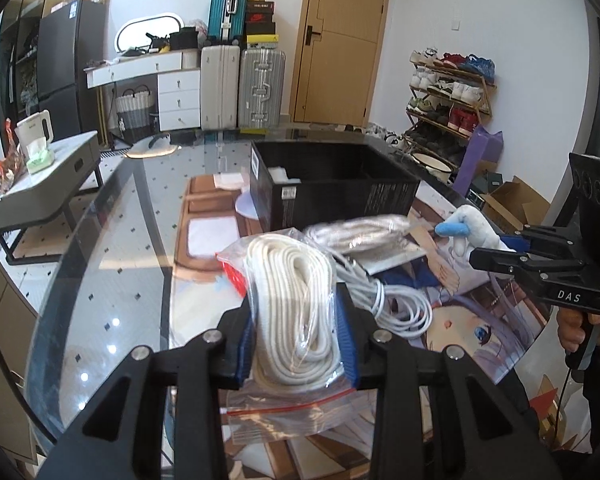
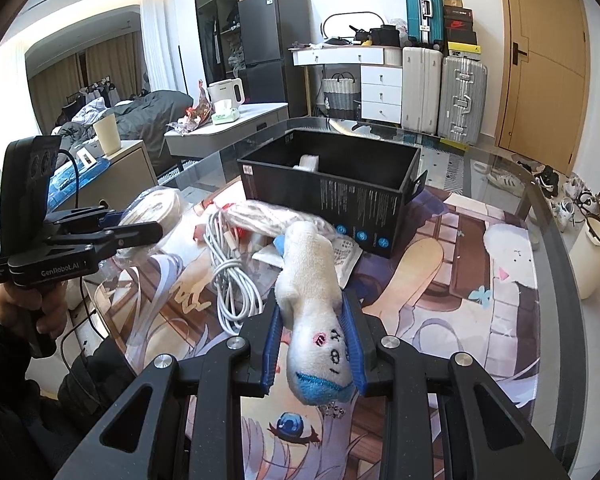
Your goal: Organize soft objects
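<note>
My left gripper is shut on a clear zip bag of coiled white rope and holds it above the printed mat; it also shows in the right wrist view. My right gripper is shut on a white plush toy with blue tips, also seen in the left wrist view. A black open box stands behind, with something white inside. A second bagged rope and a loose white cable lie on the mat in front of it.
The glass table carries an anime-print mat. Beyond it are a grey side table, suitcases, a white desk, a shoe rack and a wooden door.
</note>
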Action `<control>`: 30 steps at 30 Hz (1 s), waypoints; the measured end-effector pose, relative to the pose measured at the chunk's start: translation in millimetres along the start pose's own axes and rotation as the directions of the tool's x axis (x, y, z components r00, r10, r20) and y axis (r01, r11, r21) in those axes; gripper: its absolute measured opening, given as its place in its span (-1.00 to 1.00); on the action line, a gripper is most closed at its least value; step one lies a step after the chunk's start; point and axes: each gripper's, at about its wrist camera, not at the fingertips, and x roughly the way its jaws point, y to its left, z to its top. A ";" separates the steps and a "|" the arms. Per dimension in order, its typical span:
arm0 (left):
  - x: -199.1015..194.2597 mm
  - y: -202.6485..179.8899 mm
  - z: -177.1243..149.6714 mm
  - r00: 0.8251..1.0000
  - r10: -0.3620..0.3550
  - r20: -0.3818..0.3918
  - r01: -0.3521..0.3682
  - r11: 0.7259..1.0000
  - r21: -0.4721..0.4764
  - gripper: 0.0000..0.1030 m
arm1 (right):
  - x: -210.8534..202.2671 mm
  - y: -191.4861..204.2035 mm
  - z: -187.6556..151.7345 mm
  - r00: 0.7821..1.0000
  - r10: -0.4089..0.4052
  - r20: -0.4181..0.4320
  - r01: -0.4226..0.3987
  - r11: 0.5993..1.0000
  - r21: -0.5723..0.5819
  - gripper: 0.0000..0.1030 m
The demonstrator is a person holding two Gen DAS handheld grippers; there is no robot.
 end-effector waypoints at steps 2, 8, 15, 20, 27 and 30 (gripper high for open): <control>-2.4 0.0 5.5 1.000 0.003 0.013 -0.003 1.000 0.004 -0.35 | -1.7 -0.7 3.9 1.000 -0.004 0.009 0.004 1.000 0.005 -0.44; -6.1 -2.9 24.2 0.999 0.011 0.047 -0.012 1.000 0.024 -0.35 | -10.5 -1.5 16.5 0.999 -0.012 0.037 0.011 1.000 0.014 -0.44; -4.5 -5.1 42.1 0.998 0.018 0.068 -0.020 0.999 0.037 -0.35 | -15.4 -5.6 35.5 0.998 -0.026 0.063 0.024 0.999 0.031 -0.44; 1.6 -9.8 54.8 0.997 0.034 0.070 -0.038 0.998 0.047 -0.35 | -16.0 -7.3 46.0 0.997 -0.033 0.077 0.030 0.999 0.031 -0.44; 8.6 -17.0 72.6 0.996 0.039 0.078 -0.044 0.997 0.066 -0.35 | -14.6 -8.9 59.7 0.996 -0.030 0.086 0.028 0.999 0.028 -0.44; 11.6 -19.8 79.0 0.996 0.036 0.081 -0.042 0.996 0.076 -0.35 | -14.0 -9.2 65.3 0.996 -0.031 0.088 0.029 0.999 0.026 -0.44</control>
